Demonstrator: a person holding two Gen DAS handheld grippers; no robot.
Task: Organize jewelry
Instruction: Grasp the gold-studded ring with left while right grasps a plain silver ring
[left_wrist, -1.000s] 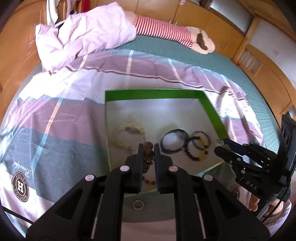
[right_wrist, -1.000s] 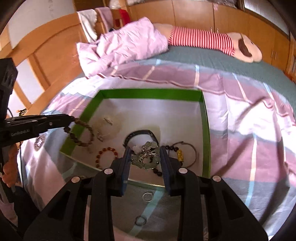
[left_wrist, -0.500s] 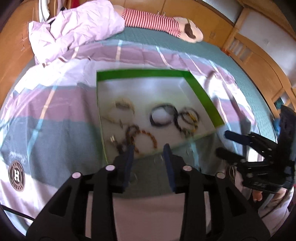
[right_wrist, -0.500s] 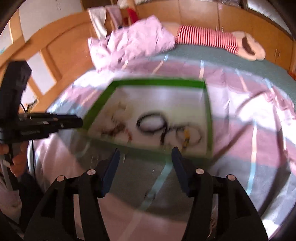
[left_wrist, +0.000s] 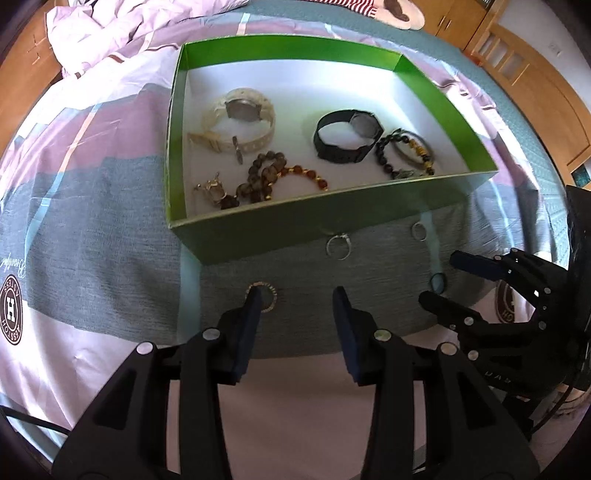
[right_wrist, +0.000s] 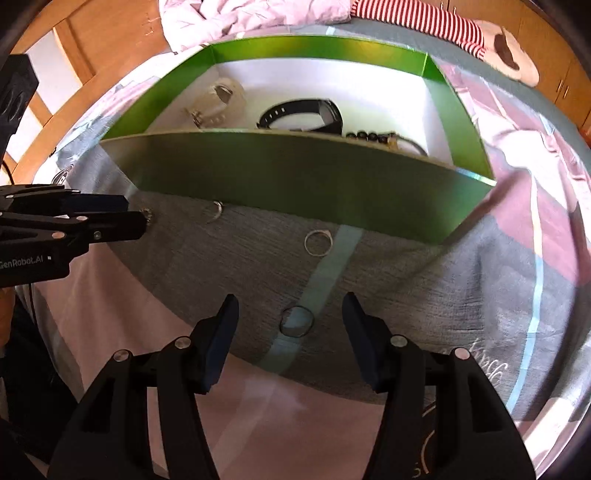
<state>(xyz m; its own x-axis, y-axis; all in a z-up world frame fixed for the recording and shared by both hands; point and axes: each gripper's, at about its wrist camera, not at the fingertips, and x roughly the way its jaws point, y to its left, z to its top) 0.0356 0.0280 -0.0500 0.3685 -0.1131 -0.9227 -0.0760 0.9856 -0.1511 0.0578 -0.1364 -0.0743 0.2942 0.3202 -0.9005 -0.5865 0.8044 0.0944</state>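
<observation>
done: watches, bead bracelets inside green cardboard box (left_wrist: 332, 225) | left: four small metal rings (right_wrist: 318, 242) on bedspread before box | left gripper (left_wrist: 297, 302) and right gripper (right_wrist: 290, 325) jaws just opened, empty

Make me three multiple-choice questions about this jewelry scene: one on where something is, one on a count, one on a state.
1. Where does the dark ring lie?
A. on the bedspread between the right gripper's fingers
B. inside the box
C. on the plush toy

2. How many watches lie in the green box?
A. none
B. two
C. four

3. What state is the left gripper in?
A. shut on a bracelet
B. open and empty
C. shut on a ring

Answers: 1 A, it lies on the grey cloth in front of the box, framed by the right gripper. 2 B, a cream watch and a black watch. 3 B, its fingers stand apart with nothing pinched.
</observation>
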